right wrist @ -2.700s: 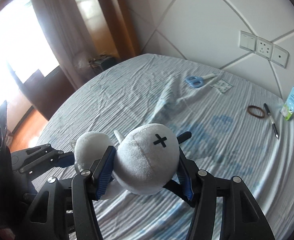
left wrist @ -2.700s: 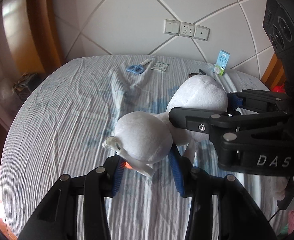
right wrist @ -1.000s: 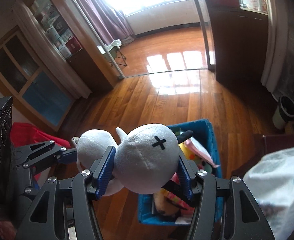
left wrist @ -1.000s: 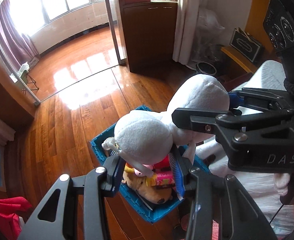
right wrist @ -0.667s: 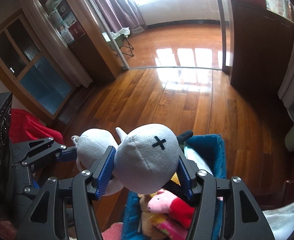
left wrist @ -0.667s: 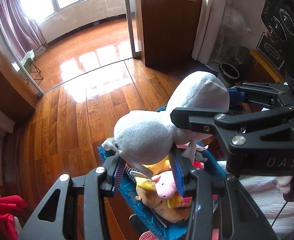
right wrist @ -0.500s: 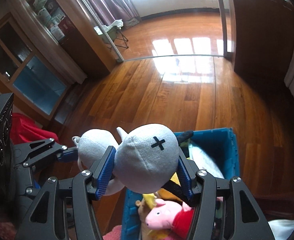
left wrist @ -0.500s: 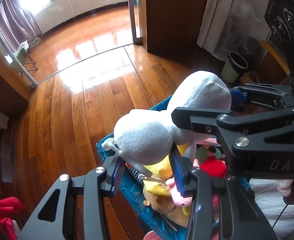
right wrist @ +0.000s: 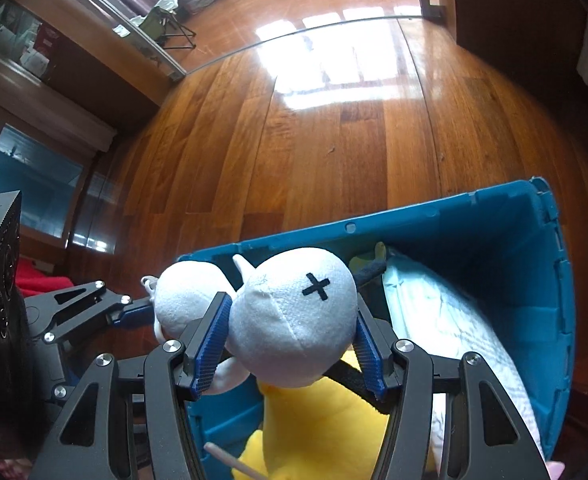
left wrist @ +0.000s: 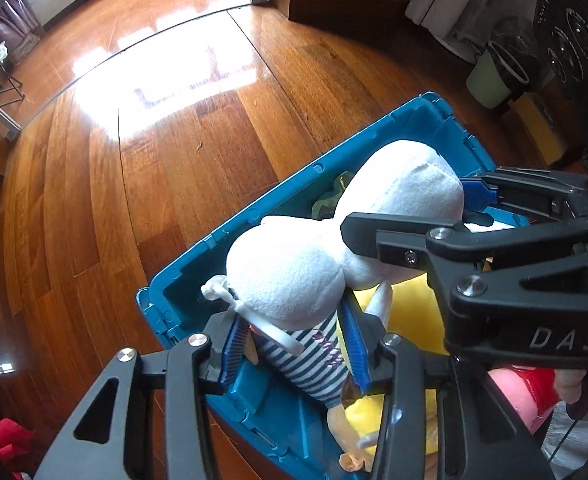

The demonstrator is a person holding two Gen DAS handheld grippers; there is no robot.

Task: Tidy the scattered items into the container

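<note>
The white plush toy [left wrist: 294,276] hangs over the open blue container [right wrist: 494,240], the left tongs [left wrist: 294,344] clamped on its smaller lobe and the right tongs [right wrist: 289,348] on its round head. Light and squashy, it should drop harmlessly; the bulging lobes look like the surest places to grip.

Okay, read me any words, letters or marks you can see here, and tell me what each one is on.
"DAS": white letters on the right gripper, cut off at the frame edge.
"x": black stitched cross on the white plush toy.
Purple writing on the striped toy: too blurred to read.
</note>
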